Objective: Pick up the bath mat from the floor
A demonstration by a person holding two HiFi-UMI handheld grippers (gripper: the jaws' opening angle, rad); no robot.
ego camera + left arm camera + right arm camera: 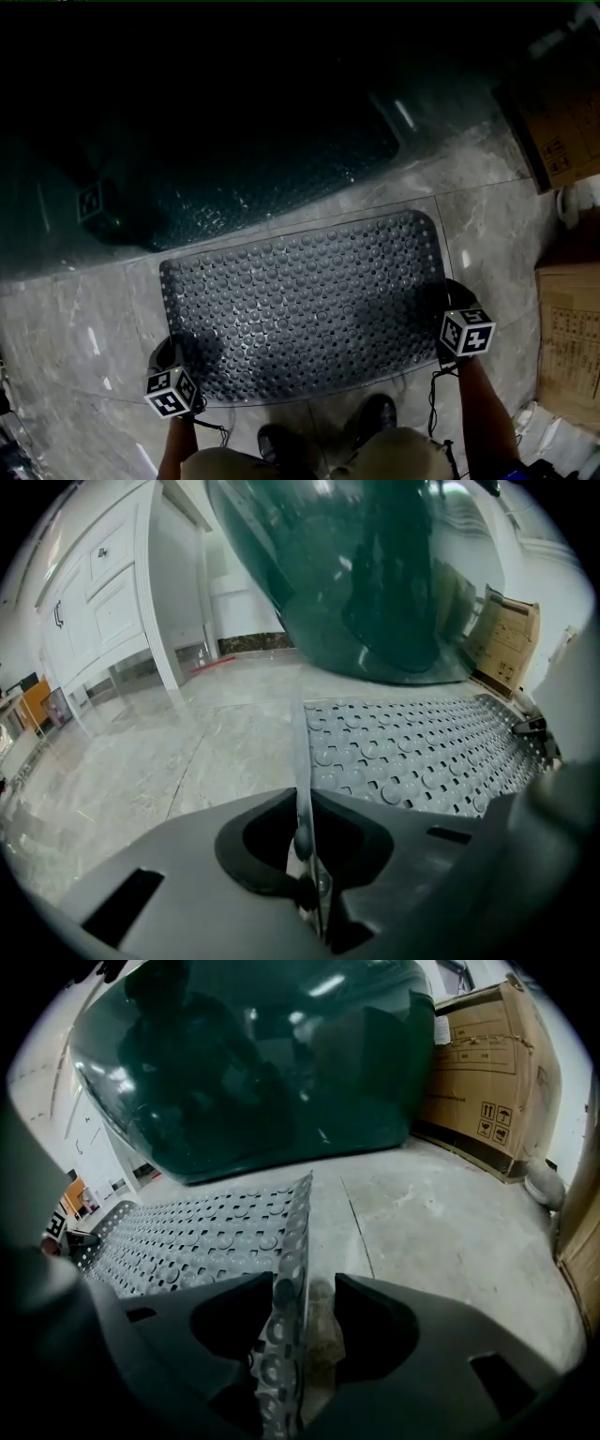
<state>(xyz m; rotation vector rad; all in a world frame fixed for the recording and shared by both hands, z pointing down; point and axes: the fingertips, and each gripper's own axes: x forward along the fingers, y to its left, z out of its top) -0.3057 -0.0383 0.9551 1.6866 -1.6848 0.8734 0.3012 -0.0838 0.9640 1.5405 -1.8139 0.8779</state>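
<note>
A grey bath mat [300, 300] studded with round bumps lies flat on the marble floor in the head view. My left gripper [167, 352] sits at the mat's near left corner. In the left gripper view, that gripper [305, 803] is shut on the mat's thin left edge, and the rest of the mat [422, 747] stretches off to the right. My right gripper [457, 298] is at the mat's right edge. Its jaws [305, 1288] stand open around the raised edge of the mat [197, 1232], with bare floor showing in the gap beside the right jaw.
A large dark green glossy tub-like body [244, 178] stands just beyond the mat's far edge. Cardboard boxes stand at the right [562, 122] [572, 337] [487, 1072]. A white cabinet [103, 602] is off to the left. The person's shoes [375, 417] are just behind the mat.
</note>
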